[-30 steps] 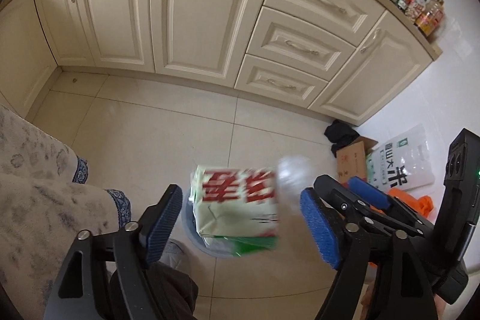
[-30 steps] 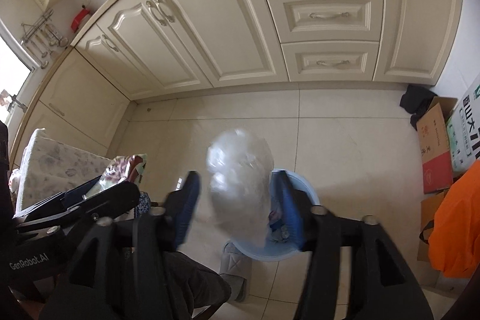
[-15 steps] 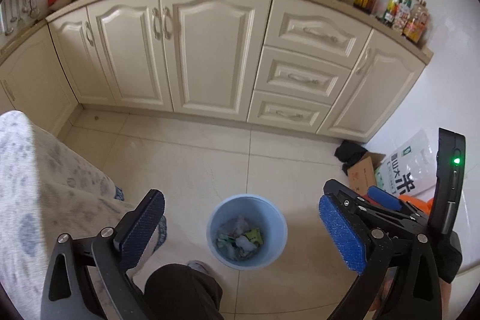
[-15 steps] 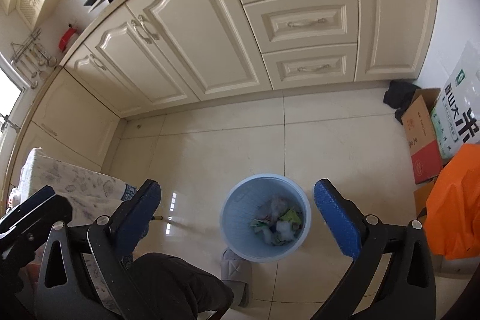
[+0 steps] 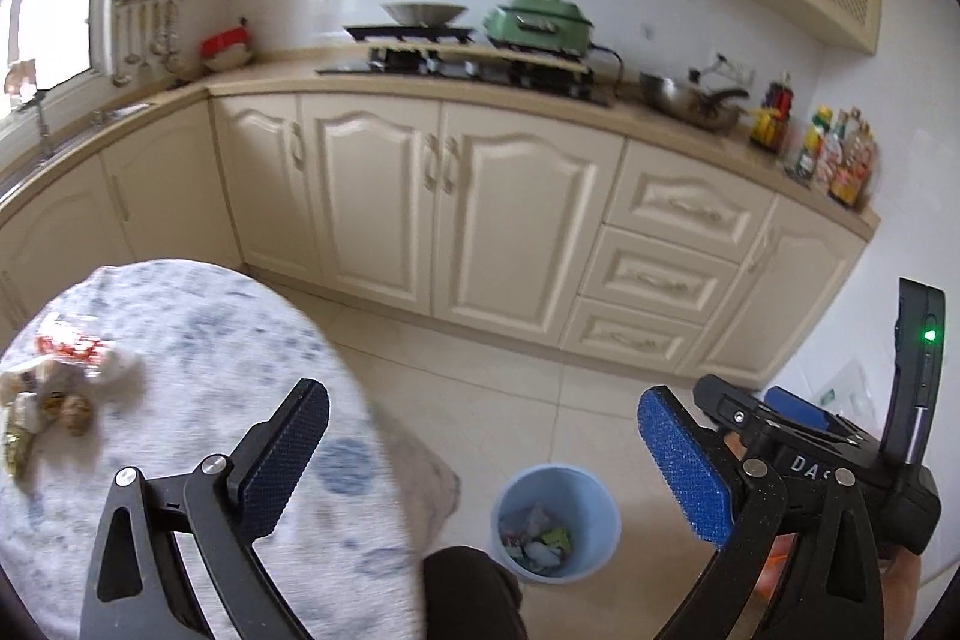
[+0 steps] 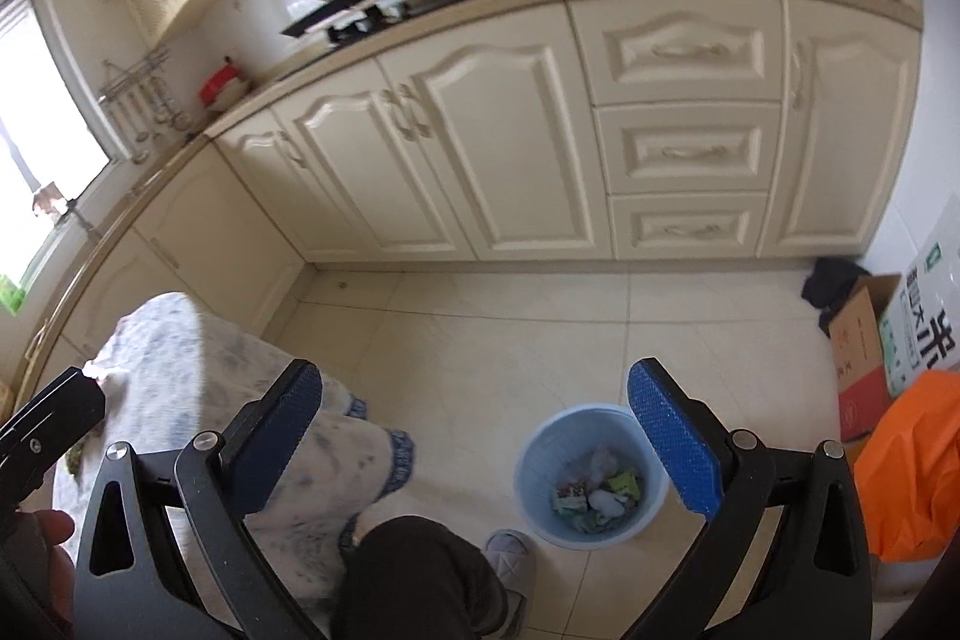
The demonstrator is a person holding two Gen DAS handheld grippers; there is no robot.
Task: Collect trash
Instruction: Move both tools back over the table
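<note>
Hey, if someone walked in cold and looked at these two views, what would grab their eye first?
Probably the light blue bin on the tiled floor in front of the cream cabinets, with crumpled wrappers inside. Next, the two open grippers, left gripper and right gripper, both holding nothing. Then the small heap of trash on the flowered tablecloth at the left.

I read "DAS" in pale letters on the black body of the right gripper [image 5: 798,463], seen at my four o'clock in the left view. At three o'clock in the right view, the white sack [image 6: 927,322] bears large dark Chinese characters, one reading "米".
</note>
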